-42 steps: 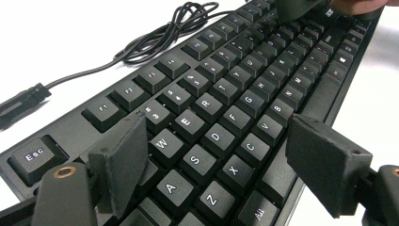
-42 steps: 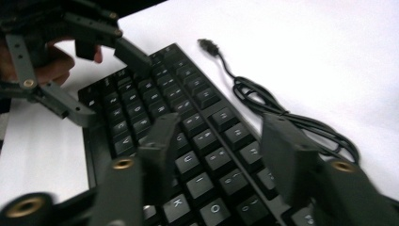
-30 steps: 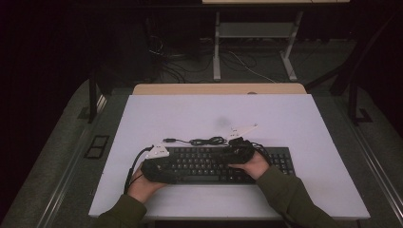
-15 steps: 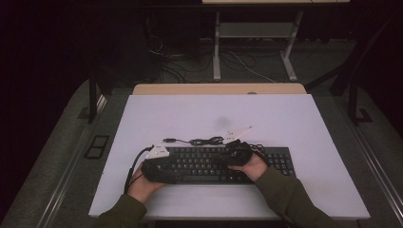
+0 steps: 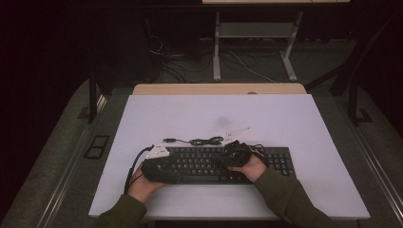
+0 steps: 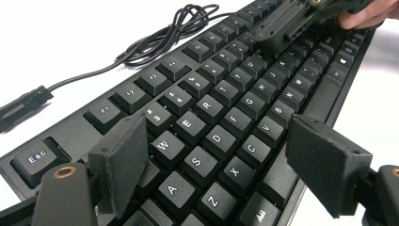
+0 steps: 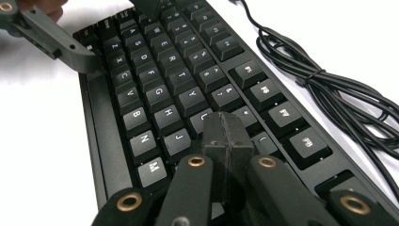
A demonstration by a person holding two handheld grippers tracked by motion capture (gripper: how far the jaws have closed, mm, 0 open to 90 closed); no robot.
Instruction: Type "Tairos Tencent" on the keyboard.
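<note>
A black keyboard [image 5: 199,164] lies near the front of the white table [image 5: 285,118]. My left gripper [image 5: 164,167] is at its left end, open. In the left gripper view the left gripper [image 6: 221,162] has its pads [image 6: 120,162] spread wide just above the A, S, Z and X keys [image 6: 226,99]. My right gripper [image 5: 227,159] is over the keyboard's middle. In the right gripper view the right gripper [image 7: 226,129] is shut on nothing, its tip resting at the keys near J and K [image 7: 155,89]. The keyboard's black cable [image 5: 204,141] lies coiled behind it.
The cable's plug [image 6: 23,106] rests on the table left of the coil [image 7: 329,89]. A wooden desk edge [image 5: 218,89] borders the table's far side. Beyond it, on the dark floor, are metal legs [image 5: 216,52] and loose wires.
My right gripper has shifted slightly left and toward the person over the keyboard. The left gripper and the keyboard have stayed put.
</note>
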